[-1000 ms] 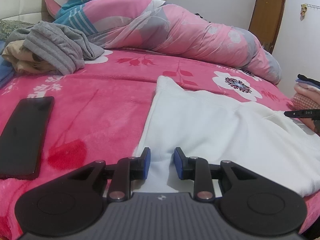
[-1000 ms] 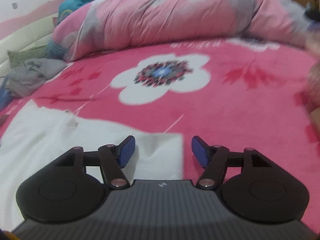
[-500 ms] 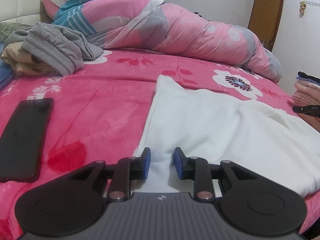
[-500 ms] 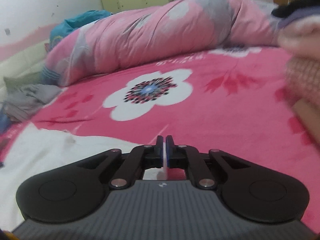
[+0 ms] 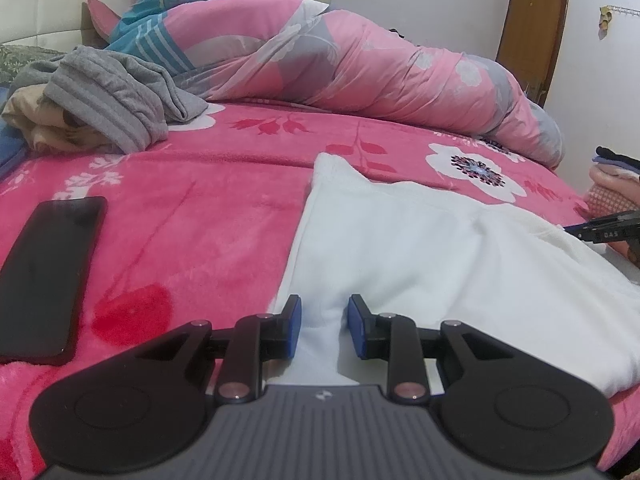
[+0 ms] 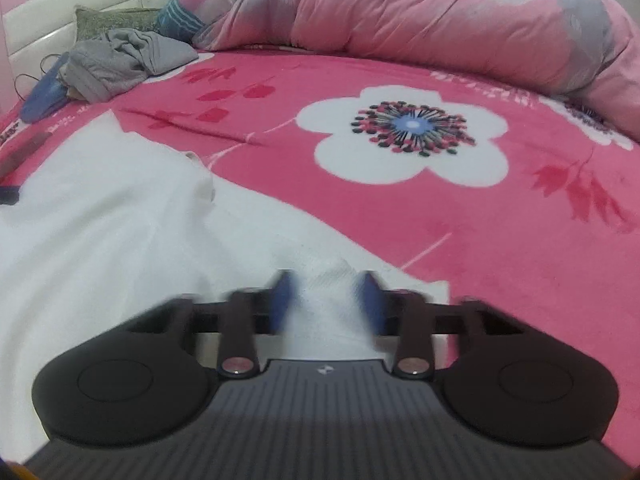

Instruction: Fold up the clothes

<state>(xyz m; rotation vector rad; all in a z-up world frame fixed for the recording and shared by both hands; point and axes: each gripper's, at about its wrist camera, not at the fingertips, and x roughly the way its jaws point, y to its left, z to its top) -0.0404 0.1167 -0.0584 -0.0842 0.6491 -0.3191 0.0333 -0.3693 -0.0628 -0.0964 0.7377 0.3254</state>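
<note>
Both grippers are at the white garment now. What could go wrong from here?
The right gripper is closing on only a small bunch at the garment's edge; it may slip out when lifted. The left gripper pinches a bunched fold, so layers may lift unevenly. The phone lies near; swung cloth could cover it.

Soft, even indoor light fills both views, with no hard glare. The white garment (image 5: pixel 420 248) is the brightest area, its folds marked by faint grey shading. Small shadows pool beneath the left gripper (image 5: pixel 323 326), whose view is sharp throughout. The right gripper (image 6: pixel 326 300) is smeared by motion blur, its blue pads (image 6: pixel 280 300) streaked as its jaws close around the white cloth; the blanket (image 6: pixel 480 220) beyond it looks slightly soft. Fisheye bending curves everything, and dark corners frame each view.
</note>
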